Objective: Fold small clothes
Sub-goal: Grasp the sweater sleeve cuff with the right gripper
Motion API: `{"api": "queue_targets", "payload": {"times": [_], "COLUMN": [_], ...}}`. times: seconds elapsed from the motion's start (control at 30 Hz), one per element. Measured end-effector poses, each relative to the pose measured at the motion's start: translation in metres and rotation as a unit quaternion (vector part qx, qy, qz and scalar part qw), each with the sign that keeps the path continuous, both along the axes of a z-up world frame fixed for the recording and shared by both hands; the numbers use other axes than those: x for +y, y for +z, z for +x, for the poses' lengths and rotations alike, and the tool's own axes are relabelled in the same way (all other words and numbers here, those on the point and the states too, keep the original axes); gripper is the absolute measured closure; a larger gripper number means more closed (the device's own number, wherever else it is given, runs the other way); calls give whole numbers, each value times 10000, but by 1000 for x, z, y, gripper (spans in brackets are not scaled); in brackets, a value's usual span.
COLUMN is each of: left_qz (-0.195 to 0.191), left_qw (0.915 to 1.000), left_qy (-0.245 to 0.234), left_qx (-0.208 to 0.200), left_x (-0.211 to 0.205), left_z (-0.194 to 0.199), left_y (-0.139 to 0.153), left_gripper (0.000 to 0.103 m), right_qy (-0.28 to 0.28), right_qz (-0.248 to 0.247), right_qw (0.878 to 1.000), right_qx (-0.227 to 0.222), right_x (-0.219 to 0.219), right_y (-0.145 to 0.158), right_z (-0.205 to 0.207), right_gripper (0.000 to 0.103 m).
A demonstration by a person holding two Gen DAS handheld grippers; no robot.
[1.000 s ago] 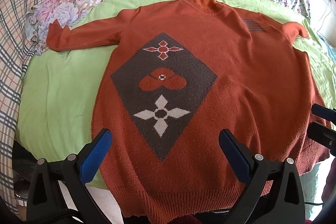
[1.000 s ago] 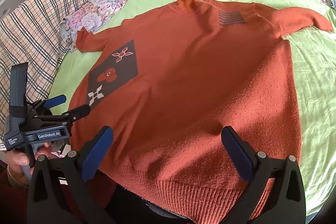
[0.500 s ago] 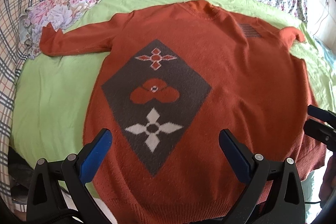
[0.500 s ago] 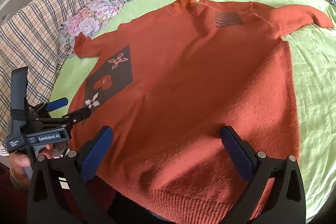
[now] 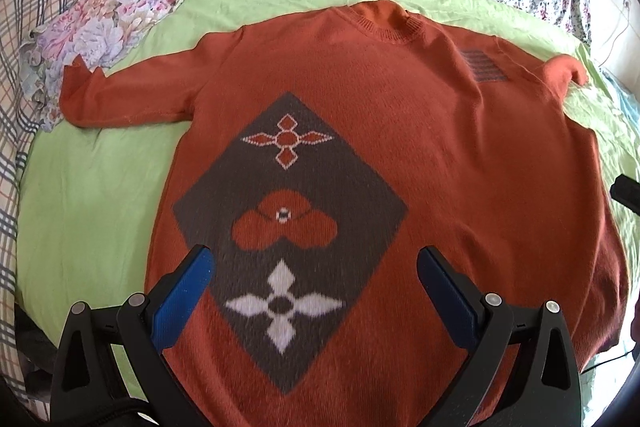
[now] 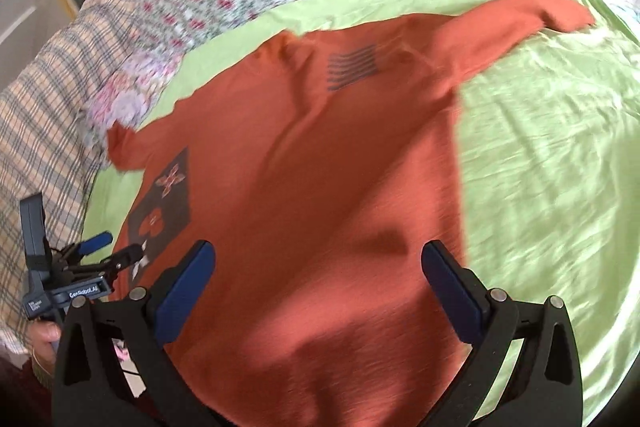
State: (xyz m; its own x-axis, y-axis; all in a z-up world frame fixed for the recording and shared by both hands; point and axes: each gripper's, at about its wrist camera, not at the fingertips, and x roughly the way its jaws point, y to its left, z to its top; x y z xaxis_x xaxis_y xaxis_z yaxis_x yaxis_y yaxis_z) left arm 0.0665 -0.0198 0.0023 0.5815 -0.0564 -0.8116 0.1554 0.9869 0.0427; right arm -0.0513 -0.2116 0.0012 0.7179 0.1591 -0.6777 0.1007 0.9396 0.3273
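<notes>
Orange sweater (image 5: 460,155) lies flat and unfolded on the green sheet (image 5: 100,195), no fold is made yet, and my left gripper (image 5: 314,287) and right gripper (image 6: 320,279) are both spread wide, holding nothing.

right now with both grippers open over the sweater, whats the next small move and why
Probably send the right gripper out to the far sleeve and close on its cuff to fold it inward. The orange sweater lies flat and unfolded on the green sheet, both sleeves spread, and the left gripper also hovers with jaws open and empty above the diamond pattern.
</notes>
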Motion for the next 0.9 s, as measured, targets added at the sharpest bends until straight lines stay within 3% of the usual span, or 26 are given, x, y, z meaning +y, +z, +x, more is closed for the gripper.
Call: {"api": "queue_targets", "payload": {"times": [0.13,0.37,0.5,0.67,0.9], "left_qz": [67,225,331,433,506], "left_qw": [10000,9997,9994,9988,9976], "left_qy": [22,28,-4,-41,-130], "left_qx": [-59,-34,40,219,449], "left_x": [-2,-9,-17,-26,-46], "left_z": [12,29,37,45,59], "left_y": [2,0,-6,-16,-29], "left_gripper": [1,1,1,1,1], "right_qy": [-418,-1133,-1922,-2707,-3370], "right_qz": [-79,261,520,718,1086], "right_qw": [9990,9930,9792,9590,9336], "right_qx": [96,-189,-394,-429,-555], "right_x": [-38,-135,-219,-302,-397], "right_y": [4,24,36,38,32], "right_z": [9,24,40,75,119], "right_gripper": [0,5,20,22,28]}}
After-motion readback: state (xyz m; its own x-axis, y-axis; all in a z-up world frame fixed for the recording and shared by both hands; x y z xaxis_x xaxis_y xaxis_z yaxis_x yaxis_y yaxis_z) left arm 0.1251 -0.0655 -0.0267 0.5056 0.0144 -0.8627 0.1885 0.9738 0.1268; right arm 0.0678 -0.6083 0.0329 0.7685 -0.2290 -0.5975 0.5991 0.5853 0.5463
